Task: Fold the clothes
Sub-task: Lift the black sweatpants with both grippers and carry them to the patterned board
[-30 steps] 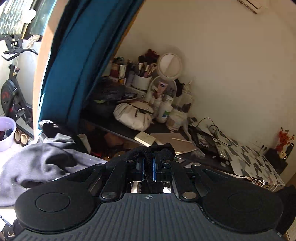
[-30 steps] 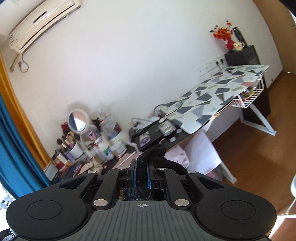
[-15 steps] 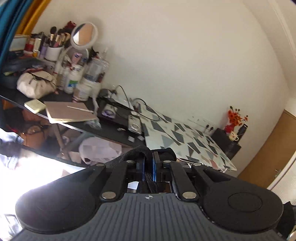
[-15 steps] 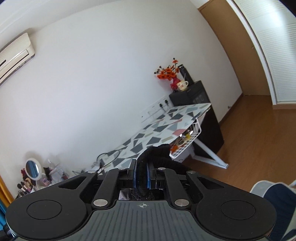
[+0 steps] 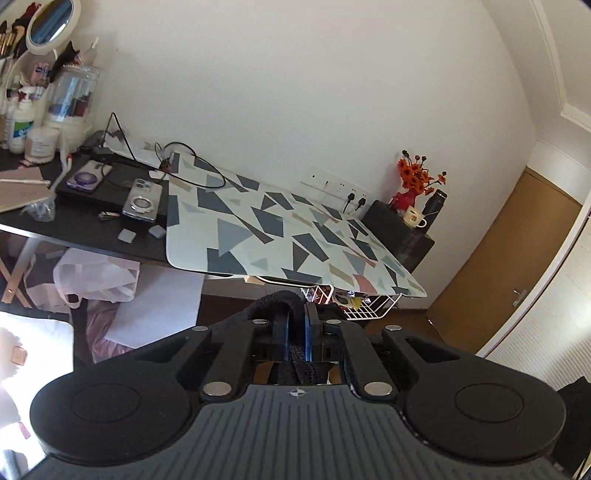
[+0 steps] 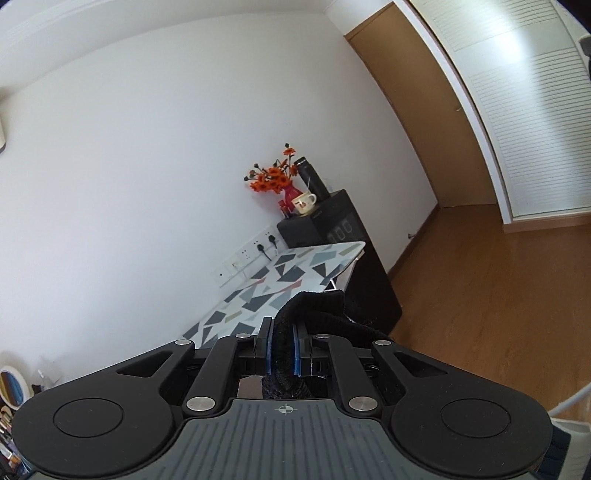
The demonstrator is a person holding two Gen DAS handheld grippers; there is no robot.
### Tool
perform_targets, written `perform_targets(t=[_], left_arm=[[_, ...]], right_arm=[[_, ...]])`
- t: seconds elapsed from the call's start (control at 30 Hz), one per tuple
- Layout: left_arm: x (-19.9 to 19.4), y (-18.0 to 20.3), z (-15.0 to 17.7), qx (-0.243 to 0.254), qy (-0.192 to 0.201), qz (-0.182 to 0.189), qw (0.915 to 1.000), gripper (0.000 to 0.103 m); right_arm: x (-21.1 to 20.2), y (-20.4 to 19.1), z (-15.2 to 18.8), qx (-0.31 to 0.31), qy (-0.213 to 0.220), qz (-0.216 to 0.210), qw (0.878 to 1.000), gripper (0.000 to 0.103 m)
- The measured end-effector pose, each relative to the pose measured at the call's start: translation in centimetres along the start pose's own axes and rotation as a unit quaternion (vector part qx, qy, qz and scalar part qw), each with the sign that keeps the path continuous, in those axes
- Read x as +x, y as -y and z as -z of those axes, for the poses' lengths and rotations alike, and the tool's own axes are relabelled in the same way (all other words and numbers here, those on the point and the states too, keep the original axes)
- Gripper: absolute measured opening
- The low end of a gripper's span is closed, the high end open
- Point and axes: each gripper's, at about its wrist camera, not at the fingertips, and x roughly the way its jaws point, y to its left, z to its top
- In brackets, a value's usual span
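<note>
Black garment [image 5: 275,301] | pinched btwn L gripper [image 5: 295,332] pads | R gripper [image 6: 282,347] also clamps it

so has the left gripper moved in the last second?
Yes. The left gripper, shut on black fabric, swung right: the round mirror slid from frame centre to the top-left corner.

Likely bedroom; vanity mirror [image 5: 49,21], cosmetics [image 5: 22,118], wardrobe [image 6: 517,92]
</note>
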Motion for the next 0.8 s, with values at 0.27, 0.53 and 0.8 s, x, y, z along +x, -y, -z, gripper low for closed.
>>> perform_targets(t=[0.27,0.53,0.8], left_arm=[[13.3,-0.3,-10.4,0.017,0.055,0.011,0.9983,0.008],[21.8,-0.4,-21.8,0.025,0.145,-0.024,0.9889,0.008],[26.5,-0.8,-25.4,0.015,0.173,-0.100,0.9797,0.008]], right_arm=[[17.6,-4.1,-4.7,0.006,0.017,-0.006,1.000,0.009],[35.0,-10.1,-9.3,0.009,0.024,-0.069,0.997,0.009],[50.6,-12.7,-11.8,-0.013,-0.037,-0.131,0.991,0.009]])
